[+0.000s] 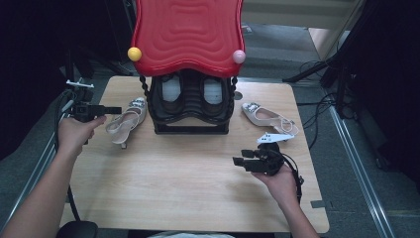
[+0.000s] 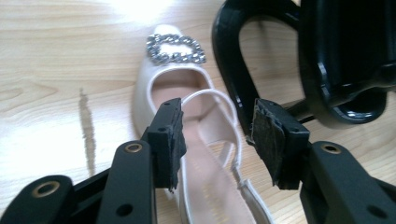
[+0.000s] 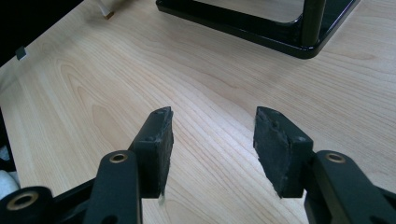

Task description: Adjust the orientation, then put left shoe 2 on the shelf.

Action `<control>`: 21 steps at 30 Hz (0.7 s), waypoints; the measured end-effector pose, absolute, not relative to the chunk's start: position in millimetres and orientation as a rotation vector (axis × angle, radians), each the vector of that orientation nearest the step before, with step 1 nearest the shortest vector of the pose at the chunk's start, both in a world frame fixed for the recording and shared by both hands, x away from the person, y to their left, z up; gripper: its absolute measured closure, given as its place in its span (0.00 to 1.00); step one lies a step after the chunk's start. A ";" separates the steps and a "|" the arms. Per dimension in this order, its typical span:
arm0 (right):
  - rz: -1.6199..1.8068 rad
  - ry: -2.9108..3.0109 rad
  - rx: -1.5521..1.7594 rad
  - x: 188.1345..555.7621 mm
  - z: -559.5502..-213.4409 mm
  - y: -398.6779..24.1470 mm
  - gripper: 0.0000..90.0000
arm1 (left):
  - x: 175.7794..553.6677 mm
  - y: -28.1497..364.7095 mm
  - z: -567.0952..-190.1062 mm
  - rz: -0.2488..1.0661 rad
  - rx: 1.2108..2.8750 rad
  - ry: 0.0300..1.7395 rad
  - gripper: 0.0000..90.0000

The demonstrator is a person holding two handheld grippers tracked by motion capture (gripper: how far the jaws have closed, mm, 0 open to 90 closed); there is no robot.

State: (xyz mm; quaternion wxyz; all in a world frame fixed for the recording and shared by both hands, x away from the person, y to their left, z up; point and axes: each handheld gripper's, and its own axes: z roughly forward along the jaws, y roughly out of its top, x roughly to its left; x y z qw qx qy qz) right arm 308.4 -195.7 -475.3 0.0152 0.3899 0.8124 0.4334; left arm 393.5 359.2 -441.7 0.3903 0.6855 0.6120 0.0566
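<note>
A cream slingback heel point(image 1: 126, 121) with a jewelled buckle lies on the wooden table point(image 1: 188, 188), left of a black shoe rack point(image 1: 190, 126). My left gripper point(image 1: 111, 110) hovers at its heel end, open. In the left gripper view the shoe point(image 2: 205, 168) and its thin strap lie below the gap of my left gripper point(image 2: 217, 135), and the pads do not touch them. The matching heel point(image 1: 270, 118) lies right of the rack. My right gripper point(image 1: 238, 162) is open over bare table in front of it, with nothing between the pads of my right gripper point(image 3: 212, 140).
The rack carries a red wavy top point(image 1: 188, 34) with a yellow ball point(image 1: 134, 53) and a pink ball point(image 1: 239, 56). A dark pair of shoes point(image 1: 171, 91) sits inside. Its black frame point(image 2: 229, 60) stands just right of the left jaws. Cables lie on the floor at right.
</note>
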 end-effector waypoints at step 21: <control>1.335 2.524 1.209 309.2 -476.1 -195.6 0.54 | 392.0 355.6 -474.9 0.249 1.706 1.650 0.57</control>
